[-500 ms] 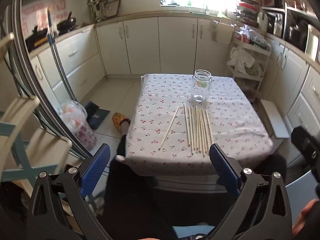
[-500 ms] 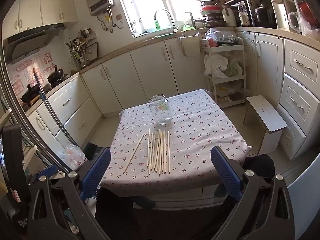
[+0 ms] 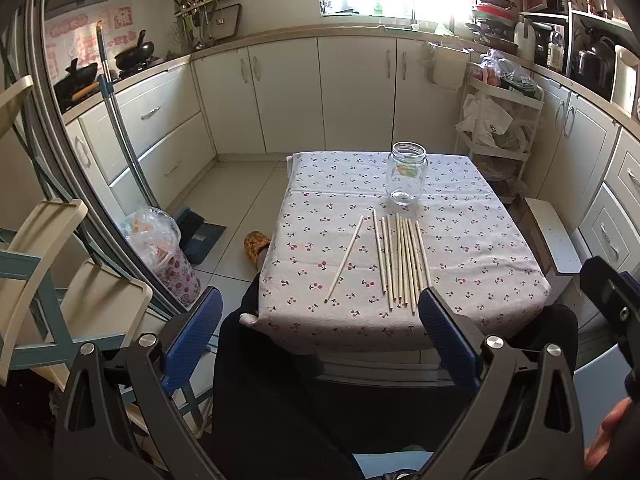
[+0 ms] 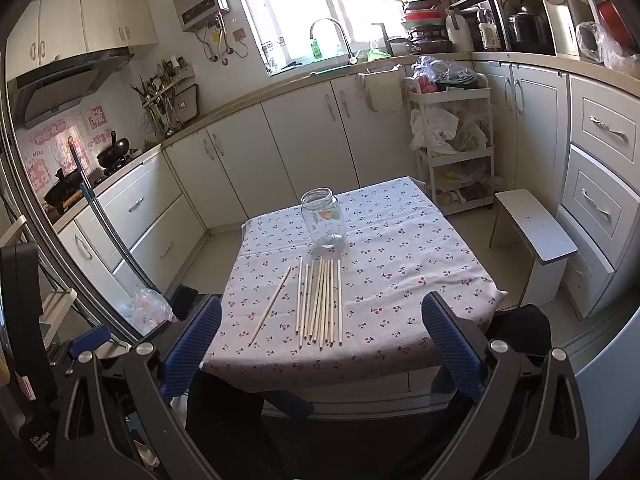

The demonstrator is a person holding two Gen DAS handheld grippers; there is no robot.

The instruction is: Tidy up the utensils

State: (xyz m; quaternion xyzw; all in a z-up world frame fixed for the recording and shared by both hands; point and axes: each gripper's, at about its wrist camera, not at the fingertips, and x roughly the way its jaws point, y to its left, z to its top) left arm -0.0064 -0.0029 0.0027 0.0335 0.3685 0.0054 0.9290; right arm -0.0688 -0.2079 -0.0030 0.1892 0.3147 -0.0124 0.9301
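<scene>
Several pale wooden chopsticks (image 3: 402, 260) (image 4: 322, 300) lie side by side on a cherry-print tablecloth (image 3: 472, 240) (image 4: 400, 256). One more chopstick (image 3: 344, 258) (image 4: 270, 306) lies slanted to their left. An upright clear glass jar (image 3: 406, 178) (image 4: 323, 223) stands just beyond them, with nothing inside. My left gripper (image 3: 318, 320) is open, held back from the near table edge with nothing between its blue pads. My right gripper (image 4: 320, 326) is open too, above the near edge, also with nothing between its pads.
A white stool (image 4: 532, 236) and a storage cart (image 4: 452, 140) stand right of the table. A bagged bin (image 3: 164, 252), a dustpan and a slipper (image 3: 256, 244) lie on the floor at left. Cabinets ring the room. A person's dark-clothed legs (image 3: 280, 380) are below the near edge.
</scene>
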